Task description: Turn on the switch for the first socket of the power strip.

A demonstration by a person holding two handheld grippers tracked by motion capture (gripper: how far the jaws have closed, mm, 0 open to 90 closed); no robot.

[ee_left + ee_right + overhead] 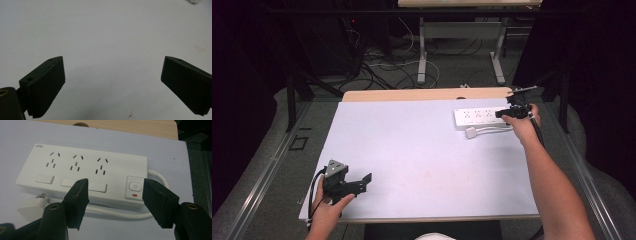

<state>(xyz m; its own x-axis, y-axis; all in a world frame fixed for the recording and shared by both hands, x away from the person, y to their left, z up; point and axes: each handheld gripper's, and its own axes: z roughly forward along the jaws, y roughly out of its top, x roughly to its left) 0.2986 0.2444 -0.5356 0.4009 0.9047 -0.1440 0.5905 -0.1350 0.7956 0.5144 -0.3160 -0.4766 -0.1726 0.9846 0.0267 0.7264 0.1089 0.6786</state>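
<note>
power strip [481, 116] at table [412, 165] far right corner, plug [31, 207] beside it | right tongs [113, 203] half-open, over switch [135, 187] end, empty | left tongs [112, 82] wide, empty, near left corner | risk: jaw clips switch or shoves strip off the edge

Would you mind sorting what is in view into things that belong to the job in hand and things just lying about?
In the job:
right gripper, jaws apart
power strip
its plug and cable

Lying about:
left gripper, open over bare mat
floor cables
far desk legs
</note>
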